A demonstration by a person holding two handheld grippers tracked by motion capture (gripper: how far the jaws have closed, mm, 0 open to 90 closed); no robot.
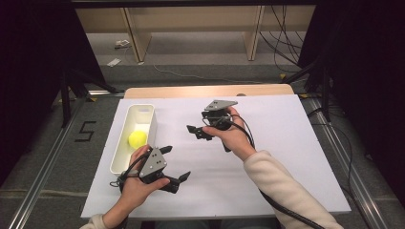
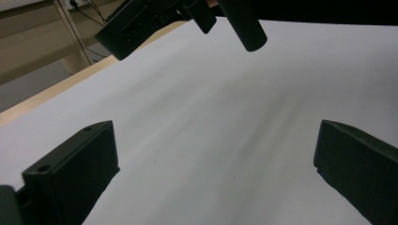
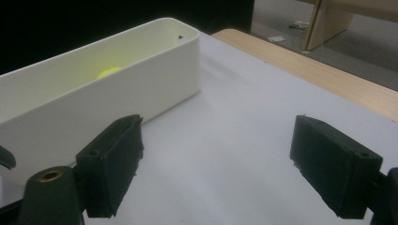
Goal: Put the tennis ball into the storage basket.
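Observation:
A yellow ball [image 1: 137, 139] lies inside a long white tray [image 1: 120, 143] at the left of the white-covered table. My left gripper [image 1: 175, 163] is held just right of the tray's near end, open, nothing between its jaws. In the left gripper view the left gripper [image 2: 216, 154] looks over bare white surface. My right gripper [image 1: 196, 123] hovers at the table's middle, pointing left toward the tray, open and holding nothing. In the right gripper view the right gripper [image 3: 216, 159] faces the tray's wall [image 3: 141, 89], and the ball's top [image 3: 109, 71] peeks over the rim.
The white sheet [image 1: 286, 143] covers most of the table, with a wooden strip [image 1: 205, 90] along the far edge. The right gripper's body [image 2: 141, 23] hangs at the top of the left gripper view. Shelving legs and cables stand on the floor beyond.

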